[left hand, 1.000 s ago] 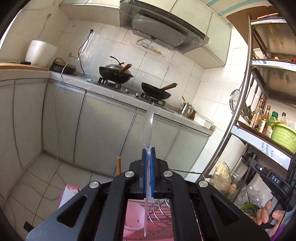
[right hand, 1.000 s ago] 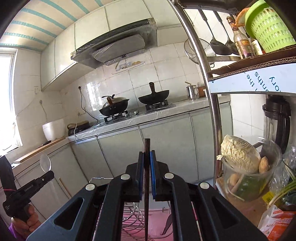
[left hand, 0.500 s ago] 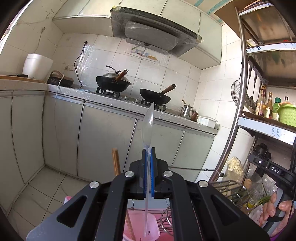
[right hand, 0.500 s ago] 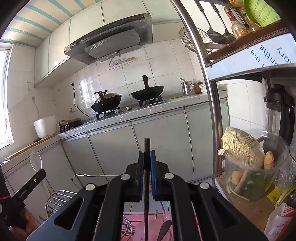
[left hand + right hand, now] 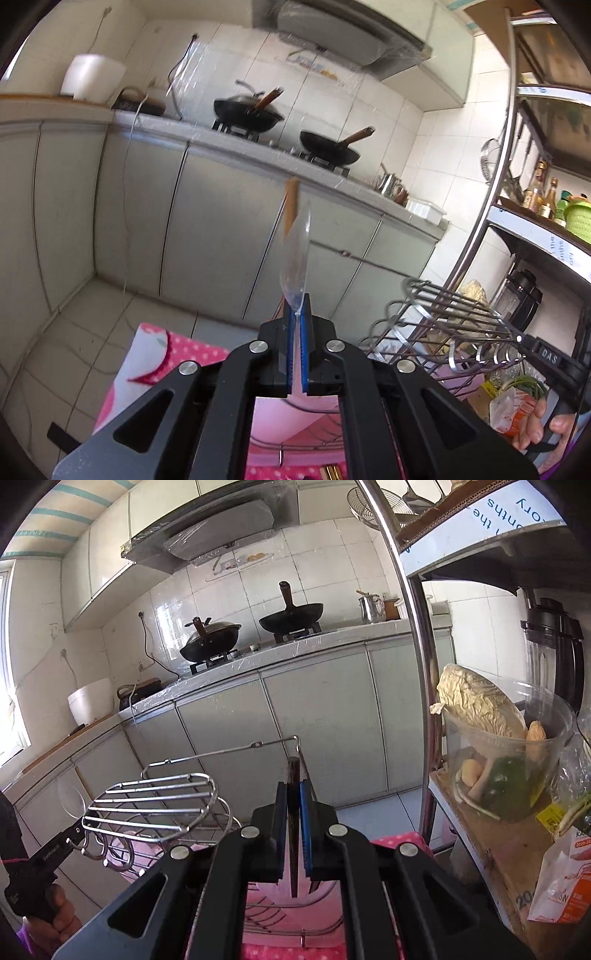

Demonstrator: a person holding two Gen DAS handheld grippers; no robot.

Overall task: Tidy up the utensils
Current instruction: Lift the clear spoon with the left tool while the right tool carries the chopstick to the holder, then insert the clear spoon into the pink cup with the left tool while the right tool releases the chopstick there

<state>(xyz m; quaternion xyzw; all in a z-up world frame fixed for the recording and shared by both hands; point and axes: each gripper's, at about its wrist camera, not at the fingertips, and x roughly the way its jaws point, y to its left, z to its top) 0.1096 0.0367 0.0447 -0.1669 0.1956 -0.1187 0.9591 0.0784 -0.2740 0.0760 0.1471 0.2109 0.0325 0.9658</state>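
A: Left gripper [image 5: 294, 354]?
B: Clamped on clear spoon [image 5: 295, 254], bowl up, beside wire rack [image 5: 443, 310].
A: Right gripper [image 5: 293, 834]?
B: Pinching dark chopstick [image 5: 293, 812] upright, over the rack's rim.

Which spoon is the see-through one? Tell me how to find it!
Look at the left wrist view and find the black left gripper with blue pads at the bottom middle. The clear plastic spoon stands upright out of its shut jaws, bowl on top. You can see the grey cupboards through it, unlike the solid brown wooden stick poking up just behind it.
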